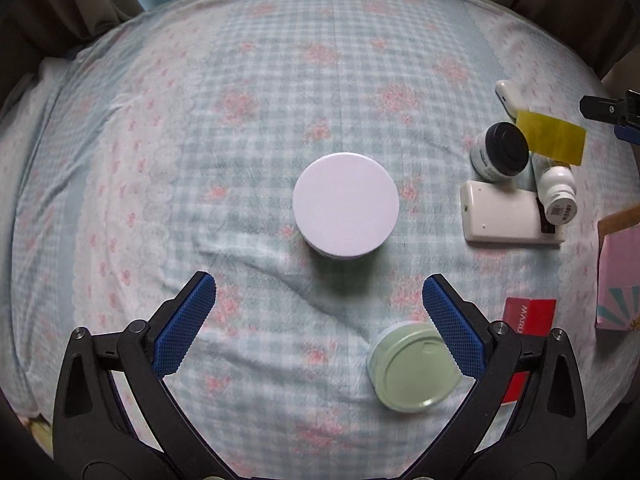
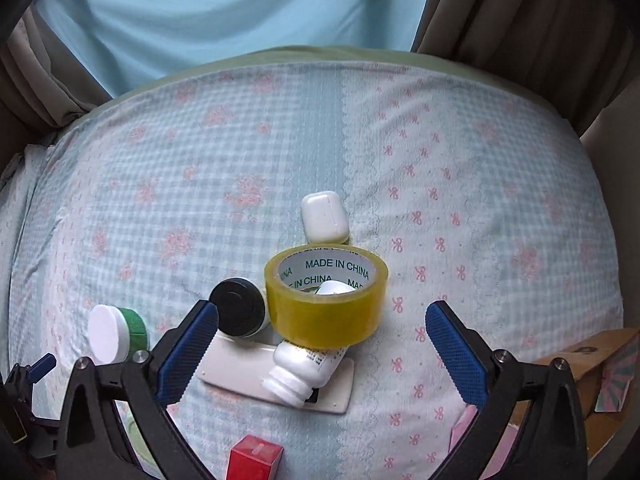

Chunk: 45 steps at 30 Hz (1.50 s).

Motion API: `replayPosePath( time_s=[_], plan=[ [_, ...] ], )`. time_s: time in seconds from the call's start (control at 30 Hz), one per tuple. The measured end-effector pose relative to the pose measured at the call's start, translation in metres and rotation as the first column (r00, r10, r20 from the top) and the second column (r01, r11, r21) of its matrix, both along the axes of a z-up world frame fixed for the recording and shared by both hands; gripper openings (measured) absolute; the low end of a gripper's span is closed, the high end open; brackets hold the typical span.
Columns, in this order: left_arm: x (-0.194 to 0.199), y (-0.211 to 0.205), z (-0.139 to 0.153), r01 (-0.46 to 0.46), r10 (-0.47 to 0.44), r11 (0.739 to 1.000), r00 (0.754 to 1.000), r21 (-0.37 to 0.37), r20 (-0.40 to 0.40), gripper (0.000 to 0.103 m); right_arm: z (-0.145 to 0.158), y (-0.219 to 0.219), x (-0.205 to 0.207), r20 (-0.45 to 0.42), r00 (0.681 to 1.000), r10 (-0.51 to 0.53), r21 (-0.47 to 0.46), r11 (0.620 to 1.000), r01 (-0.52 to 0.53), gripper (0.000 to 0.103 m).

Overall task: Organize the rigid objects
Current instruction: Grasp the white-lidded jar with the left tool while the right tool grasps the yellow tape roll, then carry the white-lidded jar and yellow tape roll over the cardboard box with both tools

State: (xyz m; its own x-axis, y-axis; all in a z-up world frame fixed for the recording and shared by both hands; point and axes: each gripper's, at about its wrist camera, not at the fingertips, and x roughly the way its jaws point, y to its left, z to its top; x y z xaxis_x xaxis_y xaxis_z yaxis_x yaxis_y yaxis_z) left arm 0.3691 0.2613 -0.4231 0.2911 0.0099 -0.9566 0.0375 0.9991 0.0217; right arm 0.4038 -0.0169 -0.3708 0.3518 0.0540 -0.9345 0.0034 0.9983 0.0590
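Both grippers gape over the bedspread [image 1: 240, 92]

Left gripper [image 1: 319, 292], unclenched, faces the white-lidded jar [image 1: 346, 206]; right gripper [image 2: 322, 320], released, nears the tape roll [image 2: 326, 308], seemingly perched on the white bottle [image 2: 298, 372], which may topple if nudged.

the bedsheet [image 2: 200, 184] is pale blue gingham with pink flowers and bows; tape roll [image 2: 326, 312] translucent yellow, green print inside; jar lid [image 1: 346, 206] plain white; tin [image 1: 414, 368] pale green; small box [image 2: 254, 458] red; bottle [image 2: 300, 372] white; round cap [image 2: 238, 306] black.
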Motion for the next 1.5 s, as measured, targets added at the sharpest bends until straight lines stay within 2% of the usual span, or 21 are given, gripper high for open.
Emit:
replayPosePath(
  time_s=[0.2,0.43,0.5,0.57,0.63,1.03,1.33,1.5],
  plan=[
    [0.029,-0.006,-0.039,-0.021,0.02,1.0,1.0,-0.01,-0.01,0.102,-0.05,-0.006,0.024,-0.062,0.998,0.025,0.003,1.0,-0.025,0.103],
    [0.042,-0.016,-0.059,-0.022,0.022,0.999,1.0,-0.034,-0.015,0.094,-0.071,-0.006,0.038,-0.075,0.996,0.056,0.052,0.997,-0.052,0.103],
    [0.045,-0.017,-0.062,-0.03,0.03,0.999,0.999,-0.033,-0.017,0.087,-0.074,-0.006,0.041,-0.08,0.995,0.057,0.061,0.997,-0.052,0.103],
    [0.048,-0.017,-0.064,-0.041,0.04,0.998,0.999,-0.038,-0.025,0.071,-0.077,-0.006,0.043,-0.088,0.994,0.058,0.073,0.996,-0.052,0.103],
    [0.049,-0.017,-0.064,-0.048,0.047,0.998,0.999,-0.03,-0.023,0.068,-0.079,-0.003,0.045,-0.093,0.993,0.069,0.081,0.995,-0.061,0.097],
    [0.044,-0.016,-0.059,-0.049,0.049,0.998,0.999,-0.039,-0.001,0.068,-0.074,-0.007,0.039,-0.072,0.996,0.054,0.094,0.994,-0.047,0.096],
    [0.034,-0.016,-0.032,-0.044,0.046,0.998,0.997,-0.039,0.064,0.068,-0.053,-0.007,0.034,-0.032,0.999,0.038,0.096,0.995,-0.035,0.096],
    [0.03,-0.011,-0.011,-0.042,0.046,0.998,0.994,-0.048,0.102,0.068,-0.032,-0.005,0.028,0.001,1.0,0.029,0.1,0.995,-0.029,0.096]
  ],
)
